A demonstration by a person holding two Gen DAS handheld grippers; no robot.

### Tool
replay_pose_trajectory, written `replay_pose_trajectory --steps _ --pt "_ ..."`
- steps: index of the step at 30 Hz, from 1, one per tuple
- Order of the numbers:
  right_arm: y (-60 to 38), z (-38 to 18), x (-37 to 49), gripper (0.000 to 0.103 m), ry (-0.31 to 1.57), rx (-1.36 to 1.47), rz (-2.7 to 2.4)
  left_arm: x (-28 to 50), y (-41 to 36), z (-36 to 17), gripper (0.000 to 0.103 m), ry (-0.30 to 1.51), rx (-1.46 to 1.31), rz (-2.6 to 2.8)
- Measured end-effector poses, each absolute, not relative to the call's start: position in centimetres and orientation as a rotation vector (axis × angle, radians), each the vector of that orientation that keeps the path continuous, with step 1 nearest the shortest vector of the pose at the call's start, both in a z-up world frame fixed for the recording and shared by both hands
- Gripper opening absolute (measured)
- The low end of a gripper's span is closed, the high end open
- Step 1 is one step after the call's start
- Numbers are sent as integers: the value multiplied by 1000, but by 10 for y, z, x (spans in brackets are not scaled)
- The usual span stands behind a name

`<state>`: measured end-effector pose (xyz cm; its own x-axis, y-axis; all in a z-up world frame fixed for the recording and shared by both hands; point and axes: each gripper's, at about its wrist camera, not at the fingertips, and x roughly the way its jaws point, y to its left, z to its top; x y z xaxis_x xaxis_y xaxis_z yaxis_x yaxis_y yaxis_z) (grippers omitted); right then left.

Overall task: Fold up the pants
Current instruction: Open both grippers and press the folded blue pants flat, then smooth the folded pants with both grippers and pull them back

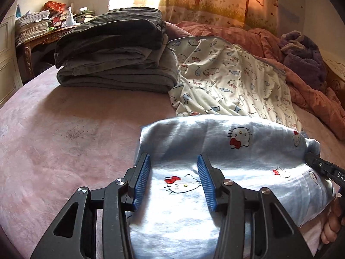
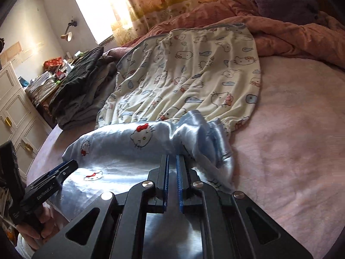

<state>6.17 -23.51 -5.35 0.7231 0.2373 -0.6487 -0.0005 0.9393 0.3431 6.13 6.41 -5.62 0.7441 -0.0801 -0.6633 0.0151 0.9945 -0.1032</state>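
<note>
Light blue Hello Kitty pants lie folded over in a roll on the pink bed, also in the right wrist view. My left gripper is open, its blue pads on either side of the cloth near the left end. It shows at the lower left of the right wrist view. My right gripper has its jaws nearly together, a thin gap between the pads, at the bunched right end of the pants. Whether cloth is pinched is not clear. Its tip shows at the right edge of the left wrist view.
A stack of folded dark grey clothes sits at the bed's far left. A cream Hello Kitty garment lies spread behind the pants. A pink quilt and purple robe lie beyond. A cluttered desk stands to the left.
</note>
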Motion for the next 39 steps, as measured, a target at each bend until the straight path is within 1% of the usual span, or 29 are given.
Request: replay_pose_trajectory --steps 4,6,11,12,13,14,15,16,21,25,27,31,39 --pt "-245 -55 57 7 751 338 99 62 75 -59 45 743 -112 -28" --pt "-247 -53 52 7 731 329 87 58 78 -57 43 726 -117 -40" --pt "-244 -36 32 7 627 285 127 28 73 -38 43 560 -57 -115" --pt "-240 -32 27 7 605 266 153 22 69 -35 41 529 -31 -145" --pt "-236 -29 23 7 594 250 181 16 64 -32 37 501 -2 -174" --pt "-231 -27 19 7 590 235 219 10 59 -31 25 485 24 -207" --pt "-224 -26 16 7 595 216 271 6 55 -31 17 482 44 -249" --pt "-216 -26 14 7 606 196 314 2 50 -32 16 483 63 -286" --pt "-179 -31 1 7 640 135 496 -18 27 -37 16 469 158 -420" --pt "-161 -33 -6 7 626 64 516 -15 18 -48 16 518 196 -415" --pt "-156 -40 -1 7 663 45 501 -10 17 -56 16 558 197 -397" --pt "-159 -65 16 7 789 63 451 -11 13 -62 17 570 225 -365" --pt "-156 -66 12 7 777 24 446 -15 16 -67 17 571 225 -366"
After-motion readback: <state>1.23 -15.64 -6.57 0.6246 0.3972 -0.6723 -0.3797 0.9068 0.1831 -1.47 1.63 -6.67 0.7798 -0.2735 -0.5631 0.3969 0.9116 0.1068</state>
